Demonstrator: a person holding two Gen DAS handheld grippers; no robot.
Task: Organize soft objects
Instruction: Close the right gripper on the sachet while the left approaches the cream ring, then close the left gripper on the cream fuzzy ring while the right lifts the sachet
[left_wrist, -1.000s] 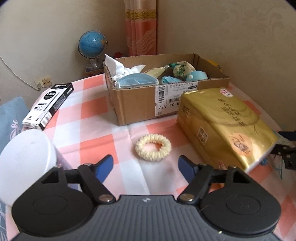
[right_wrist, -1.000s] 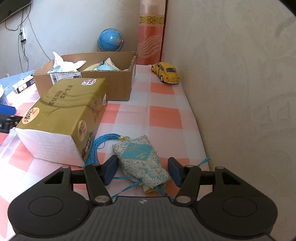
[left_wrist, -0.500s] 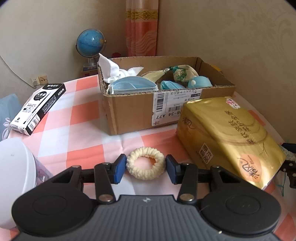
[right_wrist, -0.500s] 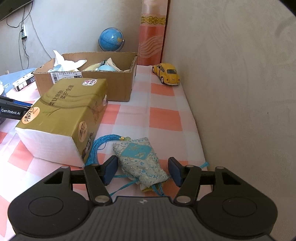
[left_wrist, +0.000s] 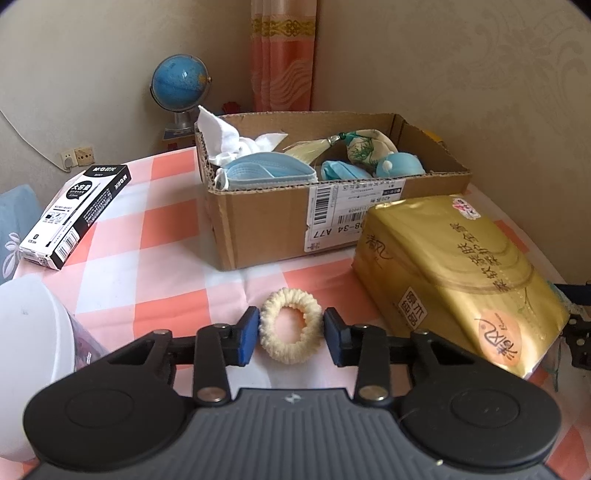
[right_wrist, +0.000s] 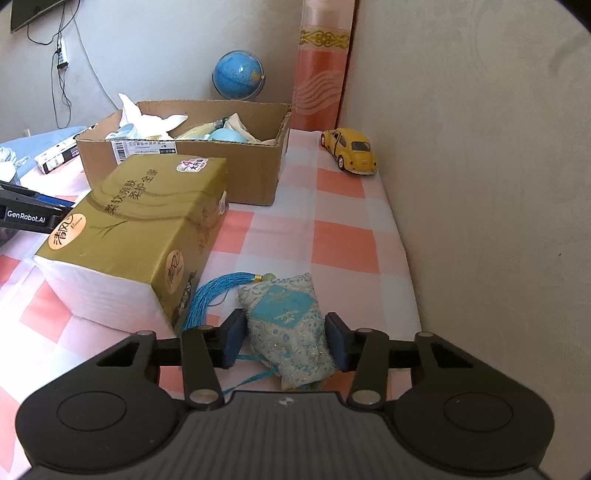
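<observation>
Two soft items lie on the pink-and-white checked tablecloth (left_wrist: 140, 258), each between closing jaws. Your left gripper (left_wrist: 290, 334) brackets the cream fuzzy ring-shaped hair scrunchie (left_wrist: 290, 325) in front of the open cardboard box (left_wrist: 266, 221); its blue pads sit at the ring's sides, at or just short of contact. Your right gripper (right_wrist: 284, 341) pinches the pale blue embroidered fabric sachet with turquoise tassel (right_wrist: 286, 321) beside the gold-wrapped tissue pack (right_wrist: 129, 229). Both probably weigh little and squash readily. Take the scrunchie across its width, the sachet across its padded body, not its tassel, which may snag or slip.
</observation>
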